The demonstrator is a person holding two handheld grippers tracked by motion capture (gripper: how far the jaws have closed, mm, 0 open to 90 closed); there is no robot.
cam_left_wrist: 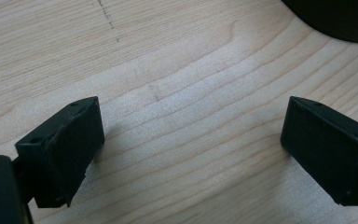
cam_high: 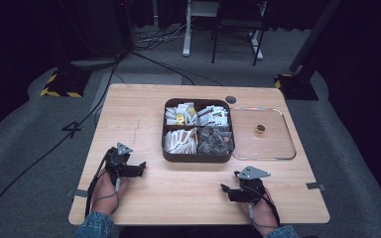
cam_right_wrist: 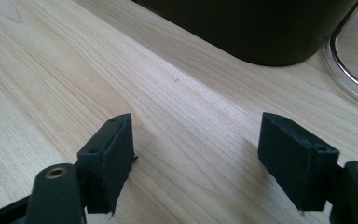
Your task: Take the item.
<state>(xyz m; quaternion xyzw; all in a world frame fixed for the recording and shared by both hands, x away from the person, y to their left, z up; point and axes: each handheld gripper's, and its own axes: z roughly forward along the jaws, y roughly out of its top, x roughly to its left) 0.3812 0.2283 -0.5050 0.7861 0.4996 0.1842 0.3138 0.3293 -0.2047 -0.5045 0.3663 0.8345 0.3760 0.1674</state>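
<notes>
A dark brown box [cam_high: 197, 157] with four compartments stands in the middle of the wooden table [cam_high: 144, 124], full of small packets. Its clear lid [cam_high: 263, 134] lies flat to the right of it, a small brass knob [cam_high: 260, 129] on top. My left gripper [cam_high: 140, 168] rests on the table near the front left, held in a hand, open with bare wood between its jaws [cam_left_wrist: 191, 140]. My right gripper [cam_high: 226, 191] rests near the front right, also open over bare wood [cam_right_wrist: 196, 149]. The box's dark wall [cam_right_wrist: 256, 28] rises ahead of the right gripper.
A round cable hole [cam_high: 231, 99] sits in the table behind the box. Beyond the table are a chair and desk legs [cam_high: 223, 29], black stands with yellow-striped bases [cam_high: 62, 84] and cables on the grey carpet. The lid's clear rim [cam_right_wrist: 349, 70] lies at the right.
</notes>
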